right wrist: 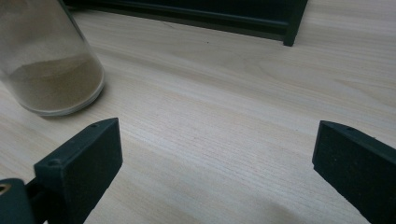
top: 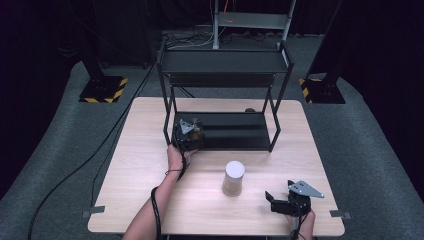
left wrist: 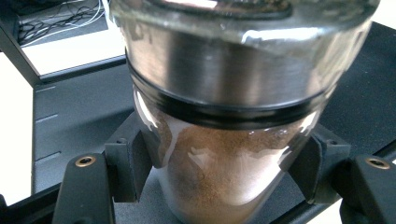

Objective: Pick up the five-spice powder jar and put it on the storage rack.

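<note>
Table [top: 150, 150]: pale wood grain. Shelf rack [top: 225, 70]: black. Jar [left wrist: 224, 140]: clear glass, silver band, black ring, brown powder. Second jar [top: 233, 178]: whitish lid, tan contents. Floor bases [top: 104, 89]: black with yellow-black hazard stripes. Carpet [top: 60, 150]: grey.

Jar [left wrist: 233, 116] top is cut off by the upper edge in the left gripper view; its base is hidden below the frame. Beside the rack [top: 225, 131], the second jar [right wrist: 46, 65] is cropped in the right gripper view.
</note>
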Available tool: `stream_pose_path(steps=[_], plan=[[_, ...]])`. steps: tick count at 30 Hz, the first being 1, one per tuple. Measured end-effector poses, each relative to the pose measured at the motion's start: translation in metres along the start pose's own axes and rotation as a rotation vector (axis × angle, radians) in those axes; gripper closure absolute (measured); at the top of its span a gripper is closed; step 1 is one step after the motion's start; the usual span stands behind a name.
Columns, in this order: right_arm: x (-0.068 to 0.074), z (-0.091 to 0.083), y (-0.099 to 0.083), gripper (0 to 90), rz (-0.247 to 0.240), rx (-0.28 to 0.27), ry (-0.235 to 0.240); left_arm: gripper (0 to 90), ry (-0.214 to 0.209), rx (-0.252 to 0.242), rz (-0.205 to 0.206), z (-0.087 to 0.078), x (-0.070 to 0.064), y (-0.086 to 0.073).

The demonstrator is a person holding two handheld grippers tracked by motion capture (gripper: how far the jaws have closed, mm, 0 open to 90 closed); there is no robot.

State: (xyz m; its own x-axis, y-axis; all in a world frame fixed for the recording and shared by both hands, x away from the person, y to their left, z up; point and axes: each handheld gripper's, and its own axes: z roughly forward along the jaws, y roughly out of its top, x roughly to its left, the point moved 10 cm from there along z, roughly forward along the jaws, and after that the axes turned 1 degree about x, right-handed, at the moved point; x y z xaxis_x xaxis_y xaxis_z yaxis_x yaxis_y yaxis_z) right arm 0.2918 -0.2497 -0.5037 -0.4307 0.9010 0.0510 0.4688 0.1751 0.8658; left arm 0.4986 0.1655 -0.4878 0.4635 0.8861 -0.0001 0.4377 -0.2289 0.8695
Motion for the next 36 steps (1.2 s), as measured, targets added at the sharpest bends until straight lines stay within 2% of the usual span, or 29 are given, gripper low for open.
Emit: stream_pose_path(steps=[8, 14, 17, 21, 23, 24, 27, 29, 30, 36], plan=[[0.000, 0.000, 0.000, 0.6, 0.001, -0.002, 0.000, 29.2, -0.002, 0.032, 0.020, -0.002, 0.000, 0.003], [0.000, 0.000, 0.000, 0.6, -0.001, 0.000, 0.000, 14.8, 0.005, 0.100, 0.044, -0.005, -0.003, 0.008], [0.000, 0.000, 0.000, 0.6, -0.002, 0.000, -0.001, 10.9, -0.010, 0.125, 0.037, -0.006, -0.002, 0.010], [0.000, 0.000, 0.000, 0.6, -0.003, 0.000, 0.000, 4.2, -0.035, 0.163, 0.052, -0.008, -0.001, 0.012], [0.000, 0.000, 0.000, 0.6, -0.002, 0.000, 0.000, 2.4, -0.041, 0.188, 0.082, -0.012, -0.004, 0.013], [0.000, 0.000, 0.000, 0.6, -0.002, 0.000, -0.001, 1.7, -0.041, 0.188, 0.082, -0.012, -0.004, 0.013], [0.000, 0.000, 0.000, 0.6, -0.003, 0.001, -0.001, 0.2, -0.031, 0.205, 0.134, -0.018, -0.009, 0.014], [0.000, 0.000, 0.000, 0.6, -0.003, 0.003, -0.001, 0.2, -0.045, 0.209, 0.145, -0.023, -0.011, 0.014], [0.000, 0.000, 0.000, 0.6, -0.004, 0.004, -0.002, 0.0, -0.050, 0.221, 0.166, -0.027, -0.012, 0.014], [0.001, 0.000, 0.000, 0.6, -0.005, 0.005, -0.004, 0.0, -0.063, 0.223, 0.195, -0.041, -0.013, 0.009]])
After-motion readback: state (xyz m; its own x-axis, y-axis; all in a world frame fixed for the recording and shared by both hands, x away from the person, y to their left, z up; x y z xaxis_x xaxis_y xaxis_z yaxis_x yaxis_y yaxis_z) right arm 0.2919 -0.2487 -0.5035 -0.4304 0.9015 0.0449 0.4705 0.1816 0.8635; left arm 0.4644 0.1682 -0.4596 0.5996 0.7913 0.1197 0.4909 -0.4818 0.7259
